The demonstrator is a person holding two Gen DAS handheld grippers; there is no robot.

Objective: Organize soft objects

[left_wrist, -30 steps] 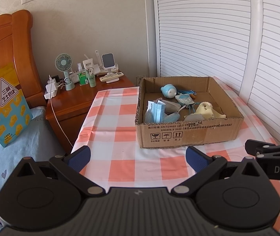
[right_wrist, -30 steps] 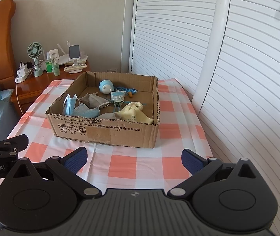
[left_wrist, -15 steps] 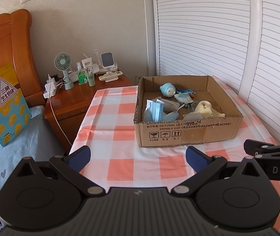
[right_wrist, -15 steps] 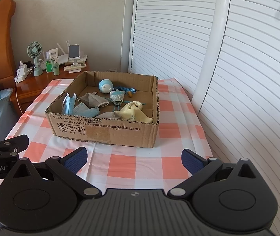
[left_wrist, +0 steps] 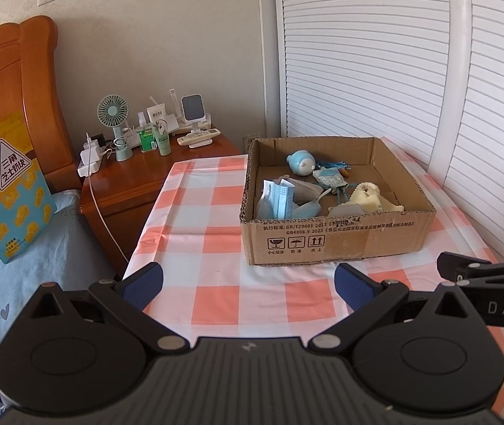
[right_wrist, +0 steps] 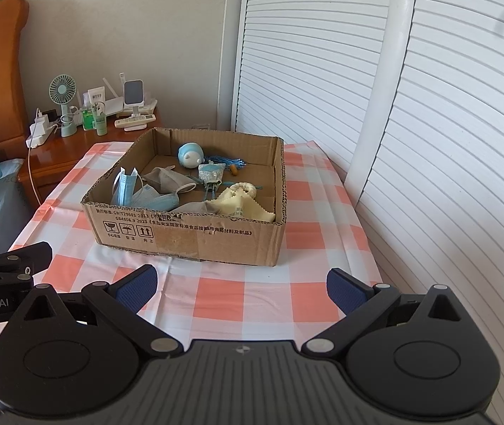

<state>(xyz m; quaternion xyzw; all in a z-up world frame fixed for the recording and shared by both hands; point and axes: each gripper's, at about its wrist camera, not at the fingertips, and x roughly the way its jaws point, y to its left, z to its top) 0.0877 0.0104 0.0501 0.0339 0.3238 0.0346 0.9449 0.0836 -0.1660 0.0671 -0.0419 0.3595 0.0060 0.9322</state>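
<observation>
A shallow cardboard box [left_wrist: 337,237] [right_wrist: 188,239] stands on the red-and-white checked tablecloth [left_wrist: 216,219] [right_wrist: 244,294]. Inside lie blue face masks [left_wrist: 276,203] [right_wrist: 138,191], a grey mask [right_wrist: 166,179], a round blue plush toy [left_wrist: 300,163] [right_wrist: 190,154], a small patterned pouch with blue tassels [left_wrist: 328,177] [right_wrist: 211,171] and a pale yellow cloth [left_wrist: 370,200] [right_wrist: 241,200]. My left gripper [left_wrist: 248,283] and my right gripper [right_wrist: 241,285] both hover open and empty in front of the box, short of its near wall.
A wooden nightstand [left_wrist: 135,184] at the far left carries a small green fan [left_wrist: 112,113], bottles, a charger with a white cable and a remote. A bed with a yellow snack bag [left_wrist: 4,191] lies left. White louvred doors [right_wrist: 429,106] close off the right.
Both grippers have drawn back slightly from the box, staying open. Nothing in the box has moved.
</observation>
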